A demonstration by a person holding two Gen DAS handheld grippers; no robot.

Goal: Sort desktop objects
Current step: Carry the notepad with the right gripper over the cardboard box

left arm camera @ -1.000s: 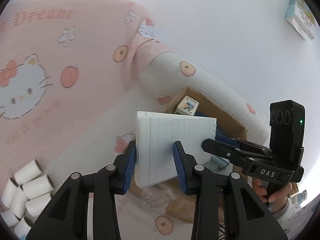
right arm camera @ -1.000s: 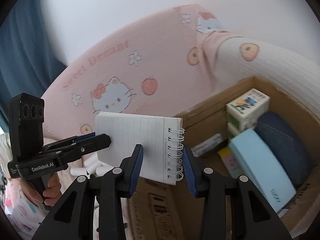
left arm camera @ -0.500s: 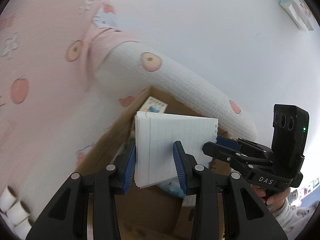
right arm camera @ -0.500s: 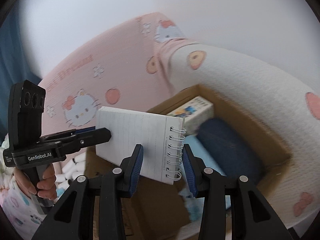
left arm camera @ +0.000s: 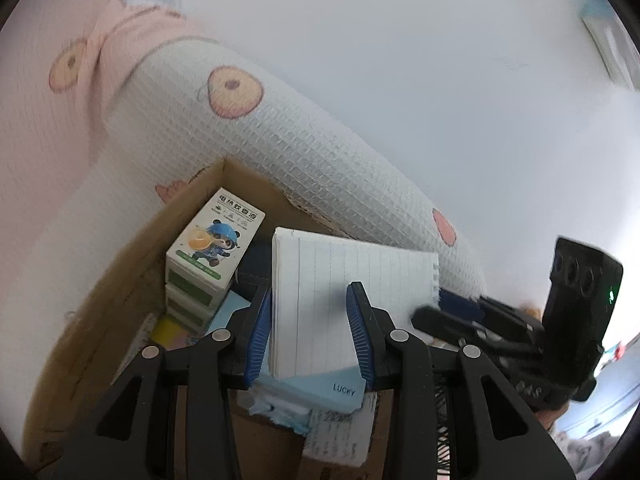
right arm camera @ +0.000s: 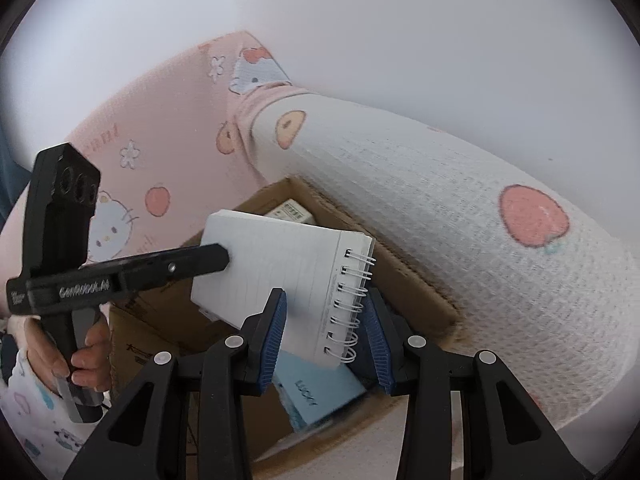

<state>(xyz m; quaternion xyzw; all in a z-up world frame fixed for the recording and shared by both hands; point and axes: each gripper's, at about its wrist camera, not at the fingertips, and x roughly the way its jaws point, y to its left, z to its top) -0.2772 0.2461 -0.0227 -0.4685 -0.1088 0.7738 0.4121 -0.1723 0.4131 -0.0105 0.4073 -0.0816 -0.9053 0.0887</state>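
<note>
Both grippers clamp one spiral notepad (right arm camera: 288,276) over the cardboard box (left arm camera: 120,280). The left gripper (left arm camera: 310,332) pinches the plain edge, its blue pads pressed to either face, pages rising toward twelve o'clock. The right gripper (right arm camera: 326,338) bites the wire-bound edge, with the other tool reaching in from nine o'clock. Below, at six o'clock, lies a pale blue "LUCKY" case (left arm camera: 320,388); a cartoon-printed carton (left arm camera: 214,248) stands at ten.

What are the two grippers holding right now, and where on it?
Both hold one notepad above the box: the right gripper at its spiral edge, the left gripper at the opposite, loose-page edge.
</note>
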